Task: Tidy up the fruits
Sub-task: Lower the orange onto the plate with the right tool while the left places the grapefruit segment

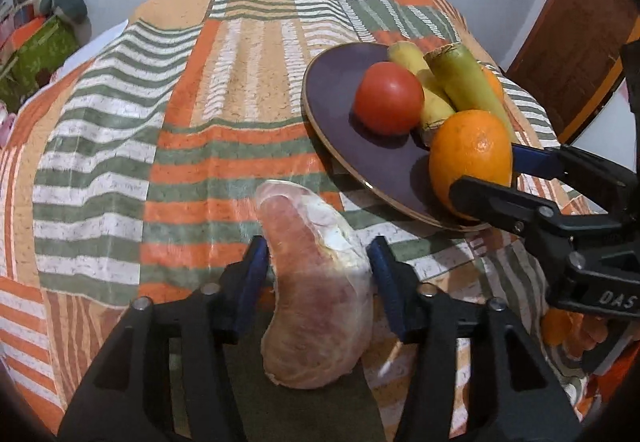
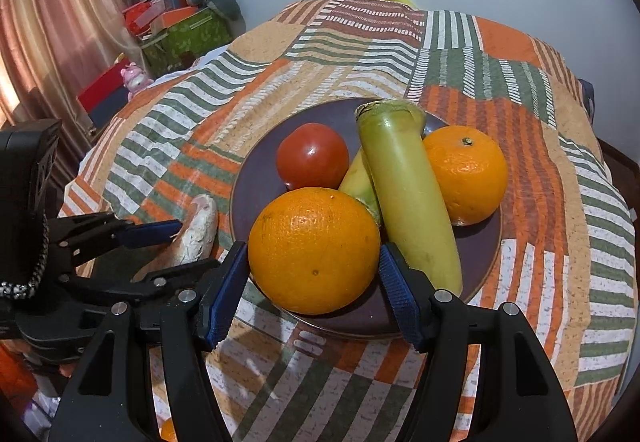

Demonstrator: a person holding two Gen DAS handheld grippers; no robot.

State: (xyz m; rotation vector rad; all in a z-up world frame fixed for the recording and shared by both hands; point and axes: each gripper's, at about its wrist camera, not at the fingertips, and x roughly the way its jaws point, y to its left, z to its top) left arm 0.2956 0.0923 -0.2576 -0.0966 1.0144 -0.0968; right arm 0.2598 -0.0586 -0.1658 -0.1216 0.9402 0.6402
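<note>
A dark purple plate (image 2: 256, 177) holds a red tomato (image 2: 313, 155), two yellow-green bananas (image 2: 404, 193), a far orange (image 2: 466, 173) and a near orange (image 2: 314, 252). My right gripper (image 2: 314, 282) is shut on the near orange at the plate's front edge; it also shows in the left wrist view (image 1: 508, 177). My left gripper (image 1: 318, 282) is shut on a pinkish plastic-wrapped sweet potato (image 1: 316, 282), just left of the plate (image 1: 340, 113). The same wrapped piece shows in the right wrist view (image 2: 198, 230).
The table wears an orange, green and white striped patchwork cloth (image 1: 160, 121). Boxes and a cushion (image 2: 180, 29) stand beyond its far left edge, by a pink curtain (image 2: 60, 21). A wooden door (image 1: 572, 25) is at the right.
</note>
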